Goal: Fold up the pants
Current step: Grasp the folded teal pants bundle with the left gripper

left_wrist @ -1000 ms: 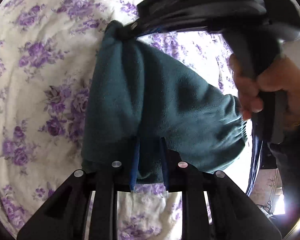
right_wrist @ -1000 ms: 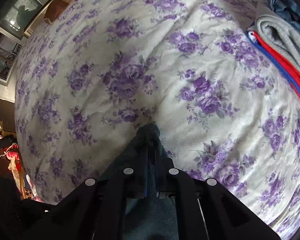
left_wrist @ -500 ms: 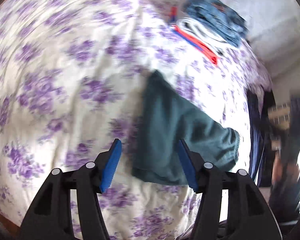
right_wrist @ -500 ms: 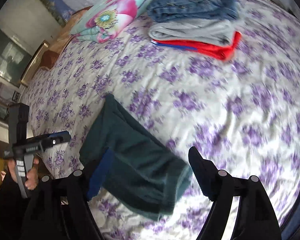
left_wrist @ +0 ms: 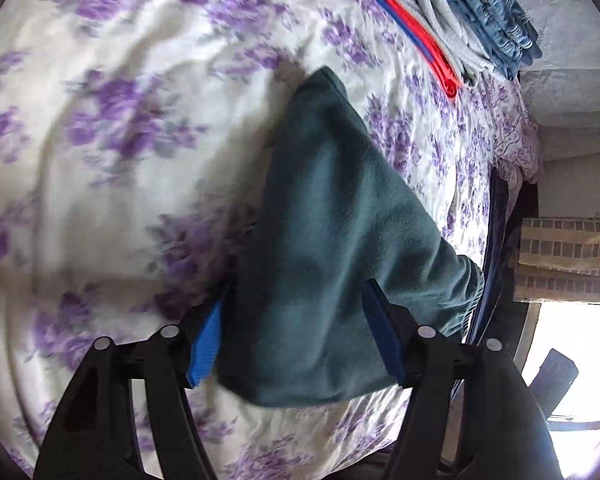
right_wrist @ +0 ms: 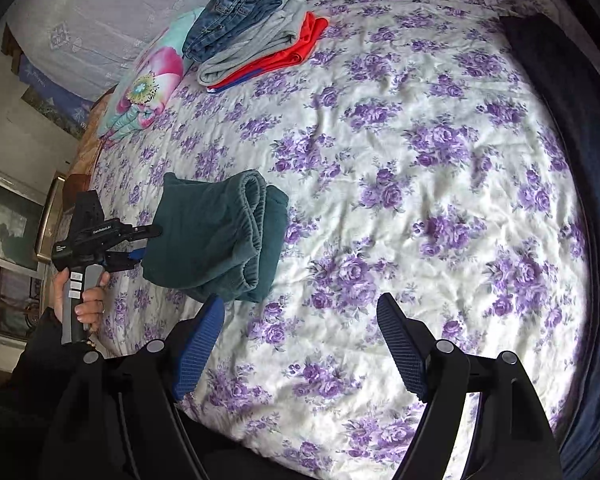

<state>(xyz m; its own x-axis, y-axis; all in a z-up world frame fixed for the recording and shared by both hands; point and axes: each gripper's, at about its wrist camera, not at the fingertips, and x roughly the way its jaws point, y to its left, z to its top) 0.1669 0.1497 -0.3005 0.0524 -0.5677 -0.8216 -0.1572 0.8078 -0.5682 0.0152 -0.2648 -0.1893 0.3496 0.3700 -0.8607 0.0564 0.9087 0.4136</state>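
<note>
The dark green fleece pants (left_wrist: 332, 240) lie folded on the flowered bedsheet (left_wrist: 120, 120), waistband on top in the right wrist view (right_wrist: 220, 232). My left gripper (left_wrist: 296, 336) is open, its blue pads either side of the near edge of the pants; it also shows in the right wrist view (right_wrist: 142, 245) at the left edge of the pants. My right gripper (right_wrist: 300, 344) is open and empty, raised above the sheet to the right of the pants.
A stack of folded clothes, jeans on grey on red (right_wrist: 252, 40), lies at the far side of the bed, also in the left wrist view (left_wrist: 460, 28). A flowered pillow (right_wrist: 148, 80) lies beside it. A dark navy cloth (right_wrist: 560, 120) lies along the bed's right edge.
Both grippers let go of the pants and opened. The right gripper pulled well back and up. The left gripper backed off, then came close to the pants' edge again.
</note>
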